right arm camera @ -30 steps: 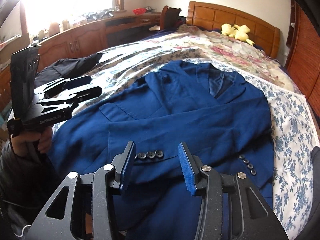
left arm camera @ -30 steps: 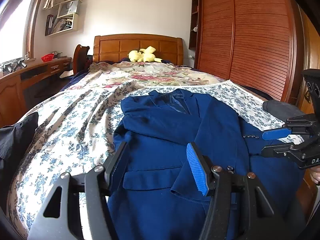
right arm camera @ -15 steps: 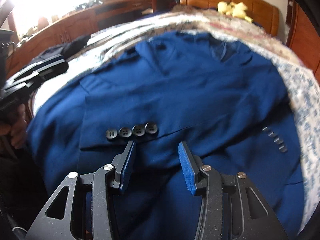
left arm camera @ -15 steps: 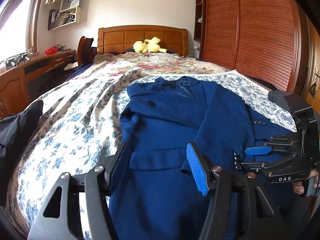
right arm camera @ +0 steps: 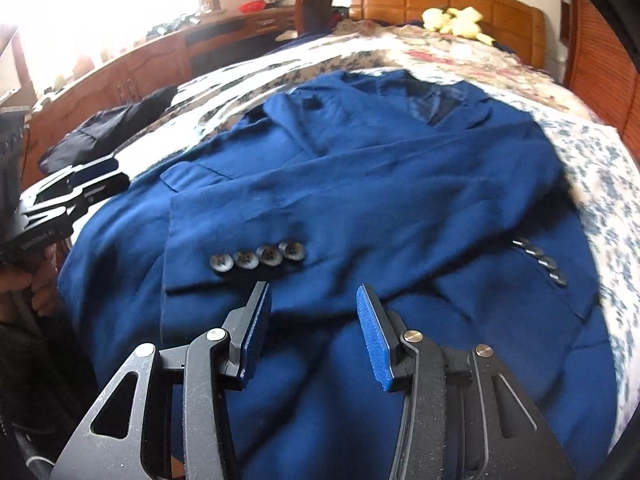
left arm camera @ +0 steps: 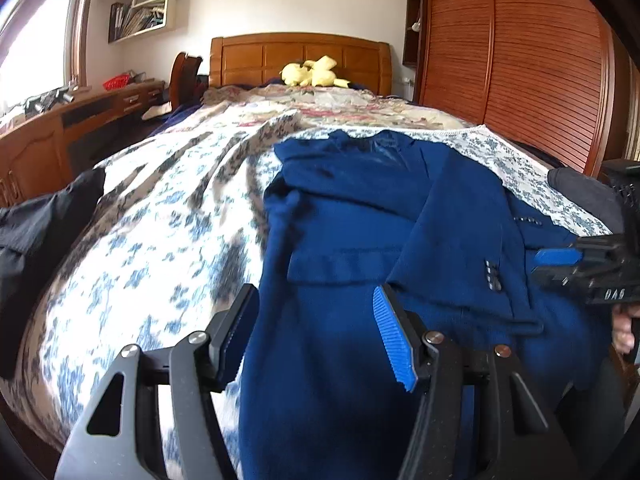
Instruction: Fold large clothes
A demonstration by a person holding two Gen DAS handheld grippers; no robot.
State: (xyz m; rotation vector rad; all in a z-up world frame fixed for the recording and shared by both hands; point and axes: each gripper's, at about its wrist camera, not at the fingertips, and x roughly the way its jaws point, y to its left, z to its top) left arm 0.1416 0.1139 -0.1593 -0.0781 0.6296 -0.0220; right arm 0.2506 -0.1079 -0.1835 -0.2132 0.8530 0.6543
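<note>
A dark blue suit jacket [left arm camera: 360,232] [right arm camera: 380,184] lies front up on the flowered bedspread, both sleeves folded across its chest. My left gripper [left arm camera: 316,332] hovers open just above the jacket's lower left hem, nothing between its blue pads. My right gripper [right arm camera: 312,320] stands open low over the lower front, just below the sleeve cuff with its row of buttons [right arm camera: 258,258]. Each gripper shows in the other's view: the right gripper [left arm camera: 560,264] at the right edge, the left gripper [right arm camera: 76,184] at the left edge, each held by a hand.
The bed [left arm camera: 160,208] has a wooden headboard [left arm camera: 300,56] with a yellow plush toy [left arm camera: 312,74] at its foot. A black garment [left arm camera: 44,220] lies at the bed's left edge. A wooden desk [left arm camera: 60,128] runs along the left wall, a slatted wardrobe [left arm camera: 520,72] on the right.
Both grippers have sunk closer to the jacket's lower part; the jacket fills more of each view. Their jaws kept the same width.
</note>
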